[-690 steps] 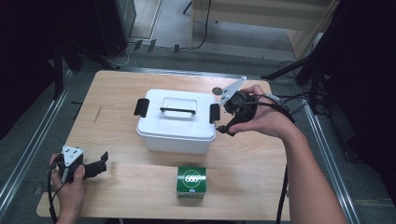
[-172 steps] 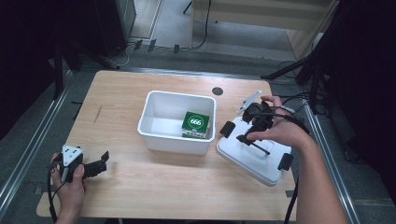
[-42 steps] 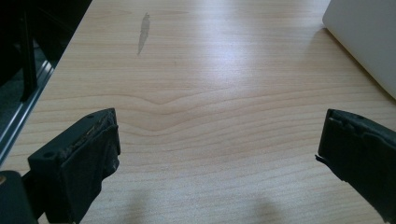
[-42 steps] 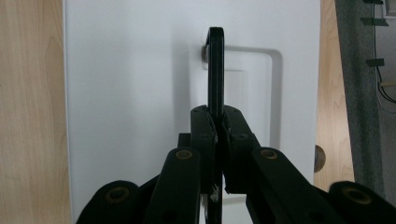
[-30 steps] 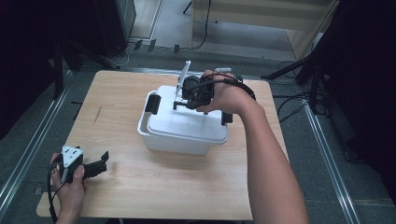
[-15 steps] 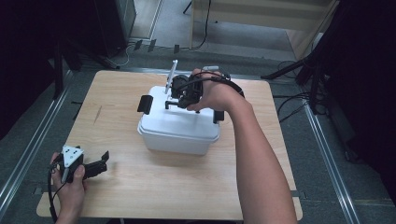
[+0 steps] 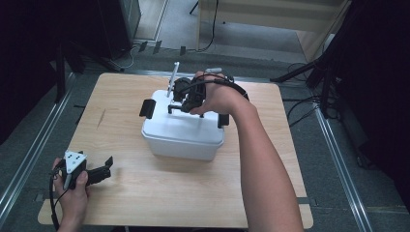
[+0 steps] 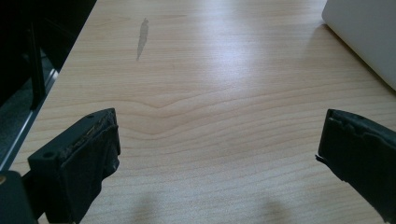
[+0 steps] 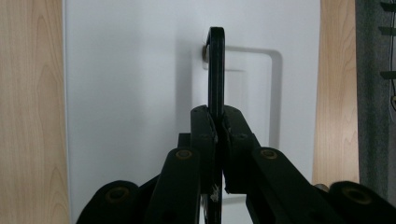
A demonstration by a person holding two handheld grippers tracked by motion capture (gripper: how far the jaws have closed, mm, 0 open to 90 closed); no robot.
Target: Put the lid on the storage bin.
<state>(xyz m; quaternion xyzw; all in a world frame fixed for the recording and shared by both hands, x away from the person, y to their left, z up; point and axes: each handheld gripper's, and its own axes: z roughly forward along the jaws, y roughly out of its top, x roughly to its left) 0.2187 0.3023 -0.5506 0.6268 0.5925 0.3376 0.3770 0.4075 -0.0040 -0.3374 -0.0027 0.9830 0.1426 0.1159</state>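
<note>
Lid-replacement step, near its end: the right tongs (image 9: 215, 135) are clamped on the black handle (image 9: 215, 70) of the white lid (image 7: 186, 126), which sits on the white box (image 7: 181, 143) in the middle of the counter (image 7: 145, 193). From the high view the lid looks roughly square on the box, its black side latches (image 7: 146, 108) standing at both ends, not yet folded down as far as I can tell. The right gripper view shows the handle pinched upright between the two pads, lid surface flat below it. The left tongs (image 7: 94, 172) rest at the near left corner of the counter, well apart from the box, jaws spread wide with only bare wood between them; the box's corner (image 8: 364, 32) peeks in at the top right of the left gripper view. Whether the lid is fully seated all round I cannot tell. My read on next move: ease the lid down flush, let go of the handle, pull the right tongs up and clear. Then probably the latches need pressing, one end after the other. Risk: releasing while the lid is skewed leaves it cocked on the rim.
</note>
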